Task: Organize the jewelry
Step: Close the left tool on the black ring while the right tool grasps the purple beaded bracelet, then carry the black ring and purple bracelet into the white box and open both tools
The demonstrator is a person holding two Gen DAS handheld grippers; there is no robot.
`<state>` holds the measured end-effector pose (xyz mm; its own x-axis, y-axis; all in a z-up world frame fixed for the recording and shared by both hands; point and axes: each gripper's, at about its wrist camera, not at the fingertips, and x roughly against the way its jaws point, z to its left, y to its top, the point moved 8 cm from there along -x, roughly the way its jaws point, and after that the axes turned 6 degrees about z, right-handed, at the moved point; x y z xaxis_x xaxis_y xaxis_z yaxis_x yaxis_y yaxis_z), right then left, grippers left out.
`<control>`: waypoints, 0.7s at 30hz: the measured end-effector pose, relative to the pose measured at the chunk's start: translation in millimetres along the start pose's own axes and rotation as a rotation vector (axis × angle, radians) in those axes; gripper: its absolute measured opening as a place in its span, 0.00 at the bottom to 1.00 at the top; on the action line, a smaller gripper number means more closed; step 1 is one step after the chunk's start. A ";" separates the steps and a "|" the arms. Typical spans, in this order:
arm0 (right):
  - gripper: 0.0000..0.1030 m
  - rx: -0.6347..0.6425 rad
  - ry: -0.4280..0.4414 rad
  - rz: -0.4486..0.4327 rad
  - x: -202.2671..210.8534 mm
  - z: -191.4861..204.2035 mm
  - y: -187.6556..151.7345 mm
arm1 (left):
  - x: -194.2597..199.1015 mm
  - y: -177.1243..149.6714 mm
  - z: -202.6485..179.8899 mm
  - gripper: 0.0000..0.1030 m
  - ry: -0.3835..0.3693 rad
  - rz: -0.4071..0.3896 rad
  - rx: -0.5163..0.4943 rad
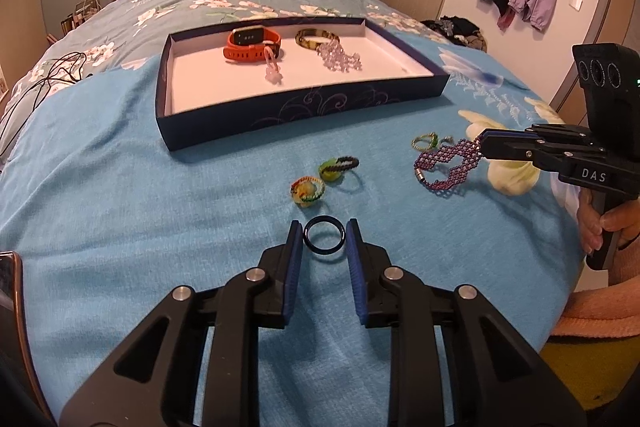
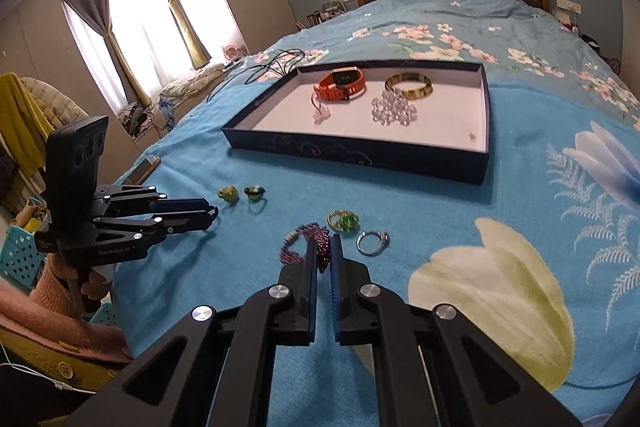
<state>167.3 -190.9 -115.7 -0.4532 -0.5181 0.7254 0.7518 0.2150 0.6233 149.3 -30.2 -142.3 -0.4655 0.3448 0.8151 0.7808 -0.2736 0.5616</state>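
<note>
My left gripper (image 1: 325, 233) is shut on a dark blue ring (image 1: 310, 253), its blue pads pressing both sides just above the blue blanket (image 1: 160, 227); the other view shows that ring (image 2: 217, 215) at its tips. At the right, my right gripper (image 1: 482, 143) is shut on a purple beaded bracelet (image 1: 440, 167), which hangs from its tip (image 2: 325, 247). Ahead stands a dark blue tray (image 1: 300, 103) with a white floor, holding an orange watch (image 1: 252, 45), a tortoiseshell bangle (image 1: 316, 38), a clear bead bracelet (image 1: 340, 57) and a pink charm (image 1: 273, 73).
Loose on the blanket lie a yellow-green ring (image 1: 306, 191), a green ring with a dark band (image 1: 338, 167), a green-gold ring (image 2: 342, 221) and a silver ring (image 2: 372, 241). A phone (image 2: 146, 165) and black cables (image 1: 52, 75) are at the left. A hand (image 1: 612, 223) grips the right handle.
</note>
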 end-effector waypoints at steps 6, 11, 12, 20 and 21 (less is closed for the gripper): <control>0.04 0.029 0.016 -0.040 9.8 7.7 18.2 | 16.1 15.2 0.2 0.22 -0.004 -0.051 -0.007; 0.04 0.052 0.010 -0.081 18.4 10.2 36.4 | 27.3 35.8 3.1 0.22 0.014 -0.099 -0.018; 0.04 0.056 0.009 -0.090 20.1 10.1 40.2 | 28.8 39.2 3.4 0.22 0.016 -0.106 -0.020; 0.04 0.073 -0.003 -0.142 27.8 -0.7 76.6 | 30.1 75.8 12.8 0.22 0.036 -0.142 -0.028; 0.04 0.073 0.000 -0.143 26.6 -2.2 81.2 | 29.1 80.5 14.1 0.22 0.034 -0.143 -0.028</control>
<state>217.4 -189.1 -46.4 -0.5529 -0.5480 0.6278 0.6428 0.1989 0.7397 204.5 -29.5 -75.4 -0.5852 0.3515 0.7307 0.6938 -0.2493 0.6756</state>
